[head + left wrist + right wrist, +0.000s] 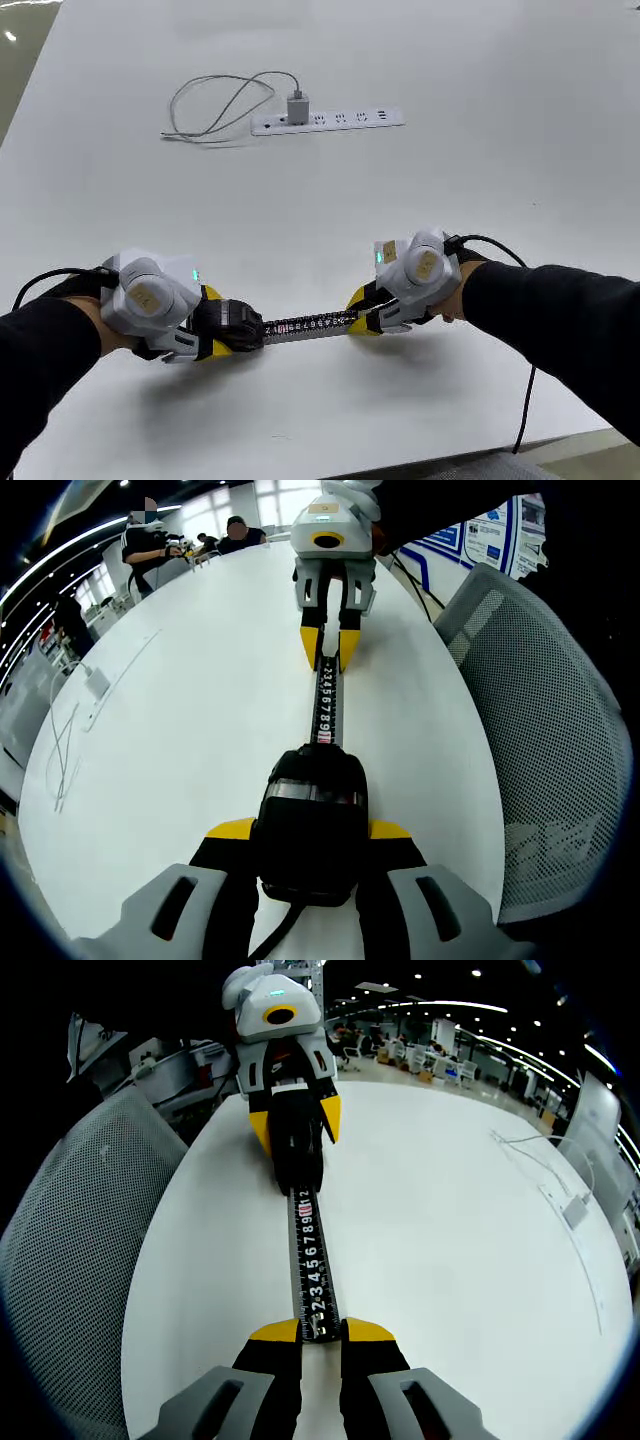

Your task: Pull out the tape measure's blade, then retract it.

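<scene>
A black tape measure case sits just above the white table, and my left gripper is shut on it. Its numbered blade runs out about a dozen centimetres to the right. My right gripper is shut on the blade's tip. In the left gripper view the right gripper faces me at the blade's far end. In the right gripper view the left gripper holds the case at the far end.
A white power strip with a grey charger and a looped cable lies at the back of the table. A mesh chair stands at the table's near edge. People sit at the far end.
</scene>
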Available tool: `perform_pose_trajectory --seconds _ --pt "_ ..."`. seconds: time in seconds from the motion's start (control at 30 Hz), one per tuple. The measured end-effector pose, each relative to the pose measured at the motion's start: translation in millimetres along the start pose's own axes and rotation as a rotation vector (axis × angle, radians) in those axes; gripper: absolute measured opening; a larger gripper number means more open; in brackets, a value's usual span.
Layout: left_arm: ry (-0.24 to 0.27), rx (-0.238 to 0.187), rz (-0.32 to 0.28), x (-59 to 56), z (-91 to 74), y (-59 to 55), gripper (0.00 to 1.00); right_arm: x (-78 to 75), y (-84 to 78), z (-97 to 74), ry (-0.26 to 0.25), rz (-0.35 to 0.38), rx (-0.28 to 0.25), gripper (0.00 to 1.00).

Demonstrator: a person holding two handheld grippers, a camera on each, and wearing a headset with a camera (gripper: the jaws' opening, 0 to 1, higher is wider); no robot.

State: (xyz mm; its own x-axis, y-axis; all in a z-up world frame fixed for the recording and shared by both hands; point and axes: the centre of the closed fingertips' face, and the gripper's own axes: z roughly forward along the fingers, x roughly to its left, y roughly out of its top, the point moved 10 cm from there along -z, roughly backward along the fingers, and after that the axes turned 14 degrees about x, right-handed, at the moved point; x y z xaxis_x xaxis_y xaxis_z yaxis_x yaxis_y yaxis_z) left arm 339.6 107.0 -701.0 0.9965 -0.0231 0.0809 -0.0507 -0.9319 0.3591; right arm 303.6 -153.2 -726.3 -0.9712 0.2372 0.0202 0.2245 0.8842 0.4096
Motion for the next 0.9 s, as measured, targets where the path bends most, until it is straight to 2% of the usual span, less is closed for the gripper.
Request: perform_pose_trajectory --seconds 0.9 --pt "-0.001 0.002 -0.002 -1.8 -1.4 1.1 0.33 -2.7 -16.4 -5.5 -0.007 0.004 0.020 0.10"
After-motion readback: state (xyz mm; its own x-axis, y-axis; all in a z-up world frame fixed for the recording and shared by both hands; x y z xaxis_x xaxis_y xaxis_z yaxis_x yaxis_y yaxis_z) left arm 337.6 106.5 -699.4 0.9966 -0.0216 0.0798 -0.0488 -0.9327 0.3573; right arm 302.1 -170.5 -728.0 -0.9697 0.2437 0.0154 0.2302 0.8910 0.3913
